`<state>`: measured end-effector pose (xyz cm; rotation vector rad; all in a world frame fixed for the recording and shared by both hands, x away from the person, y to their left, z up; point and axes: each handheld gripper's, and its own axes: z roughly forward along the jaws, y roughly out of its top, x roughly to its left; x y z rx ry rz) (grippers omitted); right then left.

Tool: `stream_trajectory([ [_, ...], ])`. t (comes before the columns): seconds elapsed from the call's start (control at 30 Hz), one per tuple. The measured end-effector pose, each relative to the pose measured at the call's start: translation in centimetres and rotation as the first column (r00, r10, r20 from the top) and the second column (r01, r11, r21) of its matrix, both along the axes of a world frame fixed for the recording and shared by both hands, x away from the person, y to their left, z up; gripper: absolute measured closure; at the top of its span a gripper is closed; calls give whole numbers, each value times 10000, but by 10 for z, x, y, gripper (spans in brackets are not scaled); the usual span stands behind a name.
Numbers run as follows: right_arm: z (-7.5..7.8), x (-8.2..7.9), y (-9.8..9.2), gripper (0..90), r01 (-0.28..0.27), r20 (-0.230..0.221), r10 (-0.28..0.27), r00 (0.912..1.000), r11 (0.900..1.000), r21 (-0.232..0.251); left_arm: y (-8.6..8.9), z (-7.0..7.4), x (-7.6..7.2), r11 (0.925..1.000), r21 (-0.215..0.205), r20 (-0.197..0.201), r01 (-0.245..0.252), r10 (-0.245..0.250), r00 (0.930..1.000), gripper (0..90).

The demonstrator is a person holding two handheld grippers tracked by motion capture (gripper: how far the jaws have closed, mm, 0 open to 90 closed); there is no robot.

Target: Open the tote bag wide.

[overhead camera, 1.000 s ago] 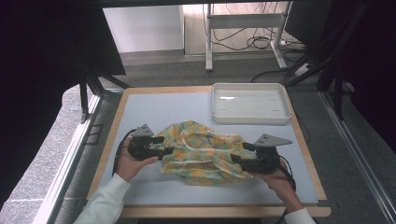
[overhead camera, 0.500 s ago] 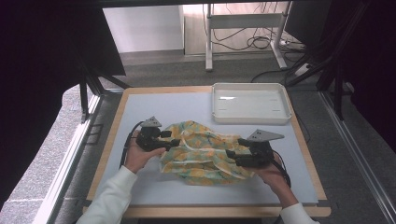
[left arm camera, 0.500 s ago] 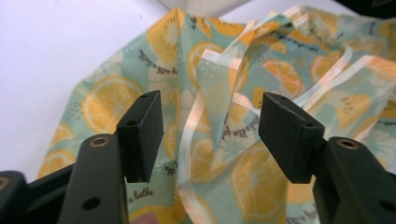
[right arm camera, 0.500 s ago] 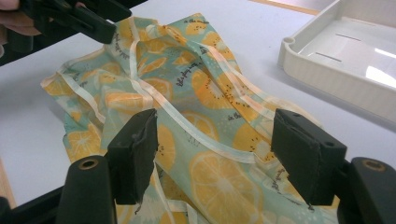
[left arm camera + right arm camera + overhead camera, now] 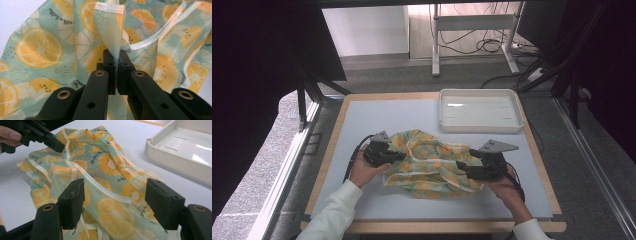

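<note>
A crumpled cloth (image 5: 432,161) printed with orange and lemon slices on pale green lies mid-table. My left gripper (image 5: 398,156) is at the cloth's left edge; its jaws have just been closing and now pinch a raised fold. In the left gripper view, the left gripper (image 5: 117,53) has its pads together with a hemmed flap of cloth (image 5: 110,27) standing up between them. My right gripper (image 5: 460,168) is at the cloth's right side. In its own view, the right gripper (image 5: 116,187) stands open, jaws wide apart over the cloth (image 5: 110,167), and the left gripper (image 5: 58,146) shows beyond.
A white rectangular tray (image 5: 479,128) sits at the back right of the wood-framed grey board (image 5: 362,120), a short way behind the cloth; its rim (image 5: 160,152) lies close beyond my right gripper. Bare board surrounds the cloth.
The left gripper has shifted a little to the right into the cloth's left edge and closed on a fold. The right gripper has kept still and open.
</note>
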<state>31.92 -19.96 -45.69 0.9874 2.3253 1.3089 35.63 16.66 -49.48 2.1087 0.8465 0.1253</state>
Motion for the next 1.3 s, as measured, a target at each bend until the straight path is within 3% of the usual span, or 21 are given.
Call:
stream_trajectory([
  [0.33,-1,2,-2,327,127,-54,-128,9999,9999,-27,7,9,-3,9983,-536,257,-229,243,9994,900],
  [0.9,-7,5,-3,345,119,-246,-127,9996,9995,-308,9,12,-4,9974,-672,334,-274,296,9990,900],
  [1.1,-17,7,2,332,-117,-535,72,9985,9963,-854,9,10,-3,9976,-626,293,-306,325,9990,900],
  [1.23,-24,5,15,305,-510,-585,415,9974,9840,-1709,8,9,-3,9978,-592,248,-286,301,9992,900],
  [1.3,-26,5,17,304,-616,-607,513,9968,9813,-1822,8,9,-3,9979,-583,241,-271,286,9993,900],
])
